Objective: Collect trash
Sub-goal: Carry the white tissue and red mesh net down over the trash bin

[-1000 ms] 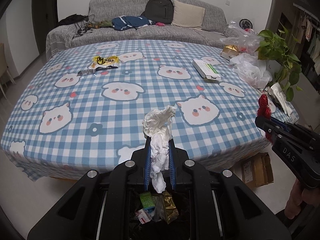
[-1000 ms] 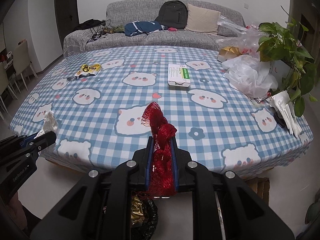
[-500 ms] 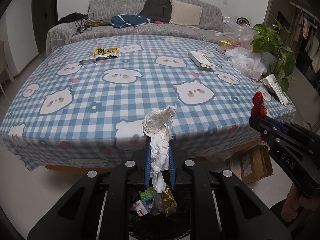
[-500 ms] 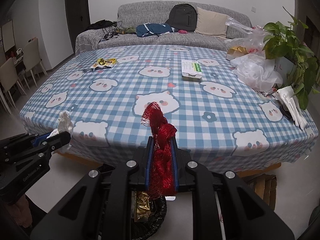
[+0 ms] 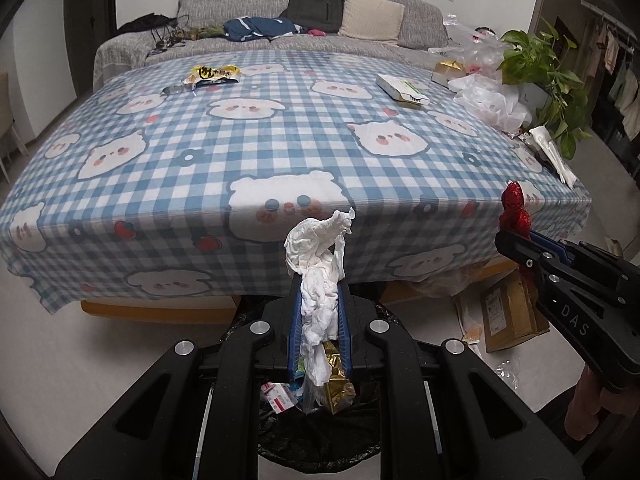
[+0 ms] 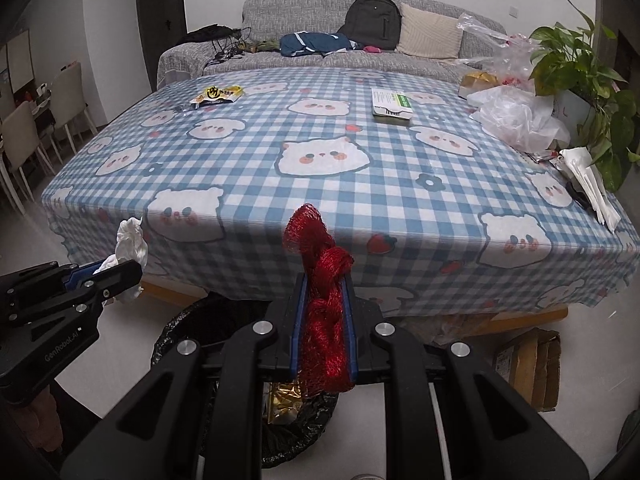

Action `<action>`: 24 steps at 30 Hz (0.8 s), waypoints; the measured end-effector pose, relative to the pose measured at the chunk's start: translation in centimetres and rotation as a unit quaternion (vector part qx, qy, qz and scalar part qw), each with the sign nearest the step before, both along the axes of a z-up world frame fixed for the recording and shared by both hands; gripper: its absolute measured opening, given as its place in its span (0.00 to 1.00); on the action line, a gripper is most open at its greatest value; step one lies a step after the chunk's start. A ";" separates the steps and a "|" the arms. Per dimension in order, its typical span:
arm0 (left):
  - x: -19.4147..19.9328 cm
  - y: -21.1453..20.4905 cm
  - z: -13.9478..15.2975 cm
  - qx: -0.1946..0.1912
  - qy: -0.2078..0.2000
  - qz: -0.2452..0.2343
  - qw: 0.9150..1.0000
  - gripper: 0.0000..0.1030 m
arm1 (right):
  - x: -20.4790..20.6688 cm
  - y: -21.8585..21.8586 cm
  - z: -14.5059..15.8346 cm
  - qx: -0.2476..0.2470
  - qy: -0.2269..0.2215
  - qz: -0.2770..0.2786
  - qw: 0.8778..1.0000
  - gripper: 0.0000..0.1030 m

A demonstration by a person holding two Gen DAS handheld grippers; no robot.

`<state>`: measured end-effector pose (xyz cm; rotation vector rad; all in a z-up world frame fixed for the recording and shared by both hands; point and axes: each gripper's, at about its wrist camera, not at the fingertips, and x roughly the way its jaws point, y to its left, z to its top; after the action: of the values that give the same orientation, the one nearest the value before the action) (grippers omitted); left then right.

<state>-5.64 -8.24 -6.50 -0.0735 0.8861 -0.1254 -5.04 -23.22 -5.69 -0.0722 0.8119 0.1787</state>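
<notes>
two handfuls of trash are in my grip, and i place everything against the table (image 5: 280, 128), the biggest thing here. its blue checked cloth with bear faces hangs over the near edge, and beyond its far edge sits a grey sofa (image 6: 320, 24). on the table, well apart from each other, lie a yellow snack wrapper (image 5: 214, 74) toward the far left and a flat white and green box (image 5: 402, 88) toward the far right; both look like trash not yet collected. crumpled plastic bags (image 6: 520, 120) and a potted plant (image 6: 580, 64) crowd the right edge.

below the table's near edge, on the floor, stands the black-lined bin (image 6: 180, 328), with gold foil and small packets already inside. i hold both loads off the table and over or near that bin, so i judge the drop is the step in hand.

my left gripper (image 5: 320, 312) has its jaws pinching a crumpled white tissue (image 5: 320, 256), right above the bin's mouth. my right gripper (image 6: 323, 316) has its jaws pressed on a bunched red mesh net (image 6: 322, 280), in front of the table's near edge, the bin just below and to its left. opening the jaws should let each piece fall, though the net may snag on a pad.
</notes>
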 end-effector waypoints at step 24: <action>-0.8 -1.6 -7.8 -0.011 0.054 -0.015 0.998 0.14 | -1.6 -1.9 -8.0 -0.023 0.067 -0.023 0.997 0.15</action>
<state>-6.43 -9.88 -14.28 -0.0877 0.9939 -0.1609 -6.61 -25.15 -13.65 -0.0852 0.9512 0.1222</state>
